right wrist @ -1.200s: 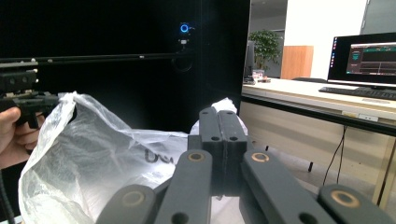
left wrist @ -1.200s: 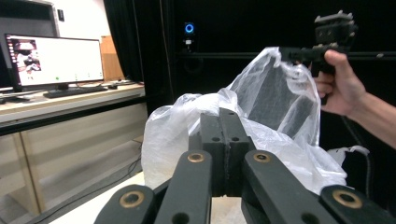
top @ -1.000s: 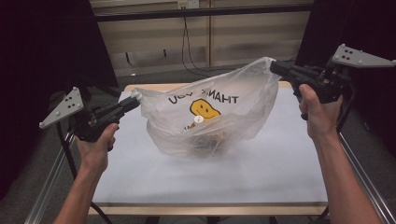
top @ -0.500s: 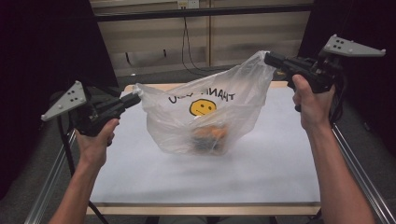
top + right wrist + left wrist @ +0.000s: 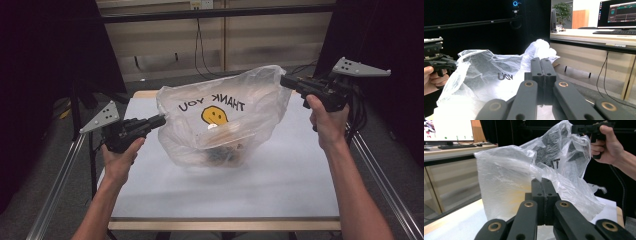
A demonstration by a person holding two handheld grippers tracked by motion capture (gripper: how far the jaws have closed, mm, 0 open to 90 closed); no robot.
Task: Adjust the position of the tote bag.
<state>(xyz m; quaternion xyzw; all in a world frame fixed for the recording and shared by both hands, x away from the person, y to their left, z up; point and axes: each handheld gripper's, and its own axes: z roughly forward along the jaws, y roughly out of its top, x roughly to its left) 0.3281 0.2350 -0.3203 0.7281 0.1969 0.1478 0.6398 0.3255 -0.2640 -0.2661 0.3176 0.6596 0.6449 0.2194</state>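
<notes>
Plastic bag [image 5: 225, 117], clear and printed with "THANK YOU" and a yellow smiley face, hung stretched between the two hand-held grippers above the middle of the white counter [image 5: 280, 185], its bottom resting on or just over the surface; which, I could not tell. The left hand-held gripper [image 5: 159, 120] had its jaws pressed together on the bag's left edge, and in the left gripper view the thin film [image 5: 506, 185] bunched right at the closed jaw tips. The right hand-held gripper [image 5: 286, 81] was held higher and was likewise clamped on the bag's upper right corner; in the right gripper view its jaws met flat, with crumpled plastic [image 5: 539, 50] rising just behind them. The bag therefore slanted, higher on the right side than on the left. Something dark and orange [image 5: 222, 150] lay in the bottom of the bag, too blurred through the plastic to name. The left hand [image 5: 119, 162] and the right hand [image 5: 327, 122] each gripped a pistol-style handle.
</notes>
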